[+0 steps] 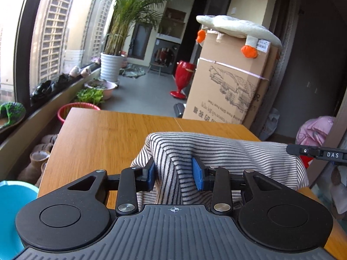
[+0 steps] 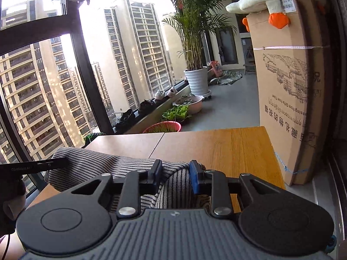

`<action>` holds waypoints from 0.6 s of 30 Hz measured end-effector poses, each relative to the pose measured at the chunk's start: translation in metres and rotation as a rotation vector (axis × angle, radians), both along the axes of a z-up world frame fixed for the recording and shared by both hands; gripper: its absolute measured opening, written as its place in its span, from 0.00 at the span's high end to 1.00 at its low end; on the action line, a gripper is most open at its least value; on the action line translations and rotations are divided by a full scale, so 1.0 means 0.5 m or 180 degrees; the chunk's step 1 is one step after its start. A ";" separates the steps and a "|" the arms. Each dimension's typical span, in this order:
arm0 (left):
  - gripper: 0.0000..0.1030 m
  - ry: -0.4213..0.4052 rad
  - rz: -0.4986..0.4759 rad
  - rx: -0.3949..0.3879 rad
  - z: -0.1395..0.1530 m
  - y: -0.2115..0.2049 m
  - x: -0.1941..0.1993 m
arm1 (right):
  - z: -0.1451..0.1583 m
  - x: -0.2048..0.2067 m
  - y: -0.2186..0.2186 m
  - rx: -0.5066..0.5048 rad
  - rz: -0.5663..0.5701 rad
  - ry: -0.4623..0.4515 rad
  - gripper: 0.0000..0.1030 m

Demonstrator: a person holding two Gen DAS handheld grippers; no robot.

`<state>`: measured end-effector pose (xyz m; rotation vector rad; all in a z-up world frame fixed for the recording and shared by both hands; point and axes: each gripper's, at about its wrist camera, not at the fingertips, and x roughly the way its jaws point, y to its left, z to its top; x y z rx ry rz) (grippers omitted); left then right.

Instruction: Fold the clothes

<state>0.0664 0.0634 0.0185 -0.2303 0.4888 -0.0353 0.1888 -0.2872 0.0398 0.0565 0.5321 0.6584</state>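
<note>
Up over the table, a striped cloth hangs bunched between the two grippers. From the left wrist, the left gripper has a thick fold of cloth between its blue pads; the jaws stand fairly wide and the fabric fills the gap, so it grips the cloth. The cloth stretches from there across the table's near part to the right gripper, of which this view shows only a dark tip at the far right, marked DAS.

From the right wrist, the right gripper likewise holds a gathered edge of the cloth between its pads, jaws partly closed on it. Its view adds the left gripper's thin black tip entering at the cloth's other end, above the table's left edge.

Only the right view shows the tower blocks through the window beyond the table, and shoes on the sill. Only the left view shows a red stand, a blue tub beside the table's near left corner, and a pink bundle off its right side. Both show the box past the table's far right corner with a plush goose lying on top, and a potted palm further back.
</note>
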 end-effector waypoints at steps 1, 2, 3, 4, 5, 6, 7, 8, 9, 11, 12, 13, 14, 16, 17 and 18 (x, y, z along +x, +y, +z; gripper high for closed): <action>0.64 -0.0041 0.0023 -0.0008 0.007 0.001 -0.007 | -0.015 -0.010 -0.005 -0.0038 -0.0011 0.0048 0.75; 0.64 -0.0082 0.0045 -0.0015 0.014 0.002 -0.013 | -0.029 -0.019 -0.011 -0.0077 -0.0023 0.0096 0.75; 0.64 -0.0122 0.0068 -0.0023 0.021 0.003 -0.020 | -0.044 -0.029 -0.016 -0.0115 -0.0034 0.0144 0.75; 0.63 -0.0163 0.0091 -0.0031 0.028 0.004 -0.026 | -0.059 -0.038 -0.022 -0.0153 -0.0046 0.0193 0.75; 0.63 -0.0204 0.0114 -0.0039 0.035 0.005 -0.033 | -0.071 -0.047 -0.024 -0.0202 -0.0052 0.0213 0.75; 0.61 -0.0245 0.0136 -0.0046 0.041 0.007 -0.039 | -0.077 -0.053 -0.022 -0.0266 -0.0055 0.0195 0.75; 0.57 -0.0286 0.0159 -0.0054 0.048 0.008 -0.046 | -0.082 -0.058 -0.019 -0.0328 -0.0063 0.0178 0.75; 0.44 -0.0338 0.0191 -0.0094 0.060 0.011 -0.046 | -0.086 -0.063 -0.017 -0.0364 -0.0069 0.0169 0.75; 0.38 -0.0396 0.0229 -0.0187 0.077 0.015 -0.034 | -0.087 -0.065 -0.017 -0.0358 -0.0073 0.0176 0.75; 0.38 -0.0402 0.0230 -0.0288 0.089 0.009 -0.006 | -0.086 -0.062 -0.017 -0.0325 -0.0096 0.0199 0.75; 0.40 -0.0335 0.0171 -0.0277 0.081 -0.004 0.005 | -0.085 -0.063 -0.017 -0.0322 -0.0108 0.0197 0.75; 0.42 -0.0267 0.0113 -0.0267 0.073 -0.017 0.016 | -0.085 -0.065 -0.017 -0.0335 -0.0113 0.0183 0.75; 0.48 -0.0199 0.0054 -0.0257 0.065 -0.029 0.028 | -0.084 -0.068 -0.015 -0.0365 -0.0117 0.0158 0.75; 0.54 -0.0021 -0.0023 -0.0176 0.035 -0.056 0.037 | -0.073 -0.074 -0.017 -0.0435 -0.0133 0.0079 0.74; 0.54 0.0078 -0.0040 -0.0129 0.013 -0.067 0.037 | -0.063 -0.077 -0.020 -0.0446 -0.0157 0.0037 0.72; 0.54 0.0131 -0.0047 -0.0121 -0.002 -0.072 0.036 | -0.045 -0.078 -0.026 -0.0415 -0.0206 -0.0020 0.72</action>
